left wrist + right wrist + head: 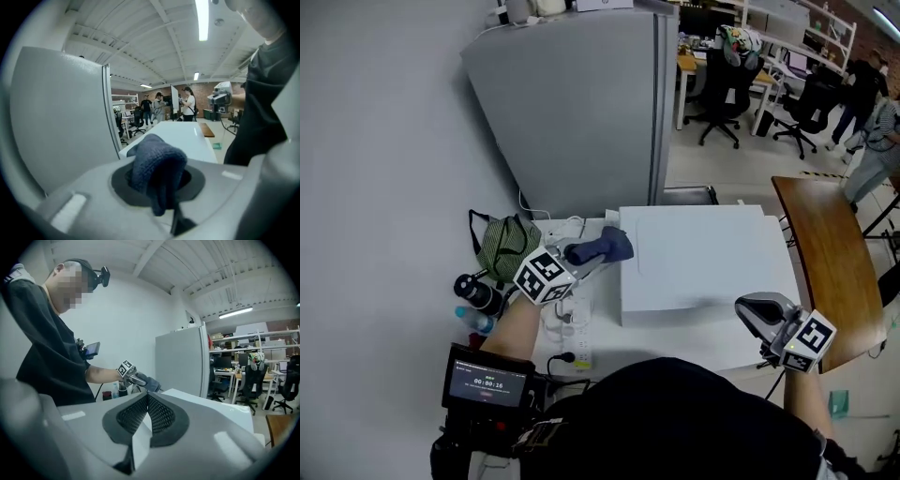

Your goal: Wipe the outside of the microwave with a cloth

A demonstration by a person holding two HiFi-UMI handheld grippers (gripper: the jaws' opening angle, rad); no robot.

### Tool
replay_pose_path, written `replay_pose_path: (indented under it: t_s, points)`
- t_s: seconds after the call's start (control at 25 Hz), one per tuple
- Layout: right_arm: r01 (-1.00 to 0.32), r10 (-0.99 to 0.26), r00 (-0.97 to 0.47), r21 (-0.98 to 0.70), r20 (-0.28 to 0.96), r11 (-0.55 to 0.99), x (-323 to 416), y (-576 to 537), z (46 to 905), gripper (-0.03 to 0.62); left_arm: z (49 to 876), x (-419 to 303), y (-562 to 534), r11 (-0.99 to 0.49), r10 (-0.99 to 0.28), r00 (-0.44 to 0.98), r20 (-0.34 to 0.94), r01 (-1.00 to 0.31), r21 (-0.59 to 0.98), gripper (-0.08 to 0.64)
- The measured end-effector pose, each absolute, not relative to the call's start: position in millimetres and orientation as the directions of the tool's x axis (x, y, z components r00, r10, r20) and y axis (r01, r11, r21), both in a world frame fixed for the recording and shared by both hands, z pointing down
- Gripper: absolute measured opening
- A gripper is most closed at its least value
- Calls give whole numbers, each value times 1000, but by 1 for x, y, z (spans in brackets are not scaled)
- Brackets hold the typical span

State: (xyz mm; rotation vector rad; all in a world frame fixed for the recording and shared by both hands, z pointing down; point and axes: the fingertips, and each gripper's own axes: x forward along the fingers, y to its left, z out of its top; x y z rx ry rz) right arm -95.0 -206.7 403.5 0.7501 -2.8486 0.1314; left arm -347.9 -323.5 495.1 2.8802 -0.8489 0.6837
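Note:
The white microwave sits mid-table, its flat top facing me. A dark blue cloth is bunched in my left gripper, which is shut on it at the microwave's top left edge. The left gripper view shows the cloth bulging out between the jaws of the left gripper, with the microwave top beyond. My right gripper hovers at the microwave's front right corner, shut on nothing. In the right gripper view the right gripper has its pads meeting, and the cloth shows across the microwave.
A grey fridge stands behind the microwave. A green bag, bottles and a power strip crowd the table's left side. A wooden table lies to the right. Office chairs and people stand farther back.

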Motion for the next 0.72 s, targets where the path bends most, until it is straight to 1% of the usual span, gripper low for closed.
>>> replay_pose_path:
  t_s: [0.12, 0.28, 0.36, 0.44, 0.52, 0.6, 0.72]
  points:
    - [-499, -481, -856, -59, 189, 865, -94, -203, 394, 6, 490, -319, -296, -884, -447, 800, 399, -463, -62, 57]
    - [-526, -504, -834, -47, 226, 849, -81, -198, 398, 6, 499, -296, -248, -927, -373, 849, 374, -362, -103, 57]
    - [-522, -499, -839, -65, 215, 850, -86, -194, 396, 6, 501, -299, -232, -937, -346, 865, 365, -341, -80, 57]
    - [-513, -490, -848, -77, 203, 855, -91, -192, 395, 6, 505, -306, -222, -940, -322, 875, 362, -342, -10, 57]
    - [-511, -488, -848, -71, 206, 857, -86, -192, 399, 6, 514, -312, -212, -930, -313, 874, 371, -362, 69, 57]
    - [-514, -492, -844, -55, 214, 856, -69, -189, 407, 6, 529, -313, -205, -895, -341, 857, 387, -422, 145, 58]
    - [-498, -481, -856, -53, 190, 866, -14, -160, 419, 6, 552, -297, -192, -764, -473, 782, 407, -594, 252, 57]
